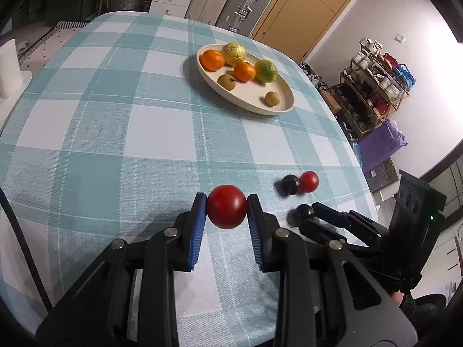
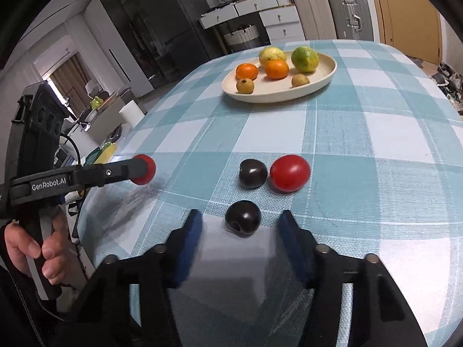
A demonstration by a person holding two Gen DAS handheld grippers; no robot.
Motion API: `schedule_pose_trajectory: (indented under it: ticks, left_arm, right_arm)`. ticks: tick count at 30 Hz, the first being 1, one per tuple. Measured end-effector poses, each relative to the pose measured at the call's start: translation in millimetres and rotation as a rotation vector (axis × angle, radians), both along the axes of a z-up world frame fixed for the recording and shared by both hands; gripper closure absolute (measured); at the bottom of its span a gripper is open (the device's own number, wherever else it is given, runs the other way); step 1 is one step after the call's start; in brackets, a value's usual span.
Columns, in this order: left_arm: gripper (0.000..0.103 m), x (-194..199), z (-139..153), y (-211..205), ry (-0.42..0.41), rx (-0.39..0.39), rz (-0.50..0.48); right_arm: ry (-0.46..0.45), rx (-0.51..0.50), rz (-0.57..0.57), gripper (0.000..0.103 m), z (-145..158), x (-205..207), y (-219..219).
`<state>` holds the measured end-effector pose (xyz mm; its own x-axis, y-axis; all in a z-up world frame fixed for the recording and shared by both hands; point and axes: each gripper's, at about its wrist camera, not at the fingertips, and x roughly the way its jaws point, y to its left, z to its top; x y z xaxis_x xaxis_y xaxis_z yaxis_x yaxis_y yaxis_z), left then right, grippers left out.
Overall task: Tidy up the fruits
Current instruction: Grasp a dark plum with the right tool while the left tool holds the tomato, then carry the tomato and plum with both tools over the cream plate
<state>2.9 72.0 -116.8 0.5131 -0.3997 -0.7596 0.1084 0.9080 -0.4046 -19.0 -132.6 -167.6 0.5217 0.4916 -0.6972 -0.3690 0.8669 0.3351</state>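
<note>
table [image 1: 115,133]: covered in a blue and white checked cloth, it carries everything; the loose fruit sits near the person's edge, within easy reach.
plate [image 2: 328,76]: cream, oval, well apart from the loose fruit toward the far side; it looks like the gathering spot, since two oranges, two yellow-green fruits and two small brown ones already lie in it.
left gripper [image 1: 226,206]: fingers clamped on a red tomato [image 1: 226,206], one blue pad on each side; the shadow under it suggests it is lifted off the cloth, probably bound for the plate.
right gripper [image 2: 241,221]: fingers spread wide, low over the cloth, straddling the nearest dark plum [image 2: 243,218] without touching it; this looks lined up for closing on it.
second tomato [image 2: 290,173]: on the cloth, touching a second dark plum [image 2: 253,172] just beyond the near plum; both wait their turn.
</note>
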Motion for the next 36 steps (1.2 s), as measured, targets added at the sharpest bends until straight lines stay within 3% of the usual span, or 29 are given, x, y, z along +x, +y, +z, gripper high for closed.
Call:
schedule_pose_trajectory:
  ticks: [3,4,11,17,28,36]
  left_arm:
    - [0.078,2.5,-1.0,2.5,0.003,0.0,0.004]
    - [0.078,4.0,-1.2,3.3,0.005,0.0,0.005]
    - [0.078,16.1,1.8,-0.2,0.0,0.011,-0.002]
    - [0.078,36.9,9.1,-10.6,-0.011,0.015,-0.021]
    - [0.078,90.3,24.4,-30.5,-0.027,-0.002,-0.053]
    - [0.078,134.0,33.7,-49.1,-0.044,0.006,-0.078]
  right_arm:
    - [-0.009,-0.024,0.008,0.073,-1.4,1.4,5.1]
    - [-0.016,-0.039,0.01,0.076,-2.2,1.3,7.2]
    - [-0.094,-0.067,0.047,0.077,8.9,-5.5,11.0]
    - [-0.131,-0.013,0.034,0.077,29.6,2.3,0.9]
    - [-0.158,0.077,0.001,0.077,59.3,47.6,-21.3]
    - [-0.17,0.066,0.0,0.077,68.4,91.5,-27.3]
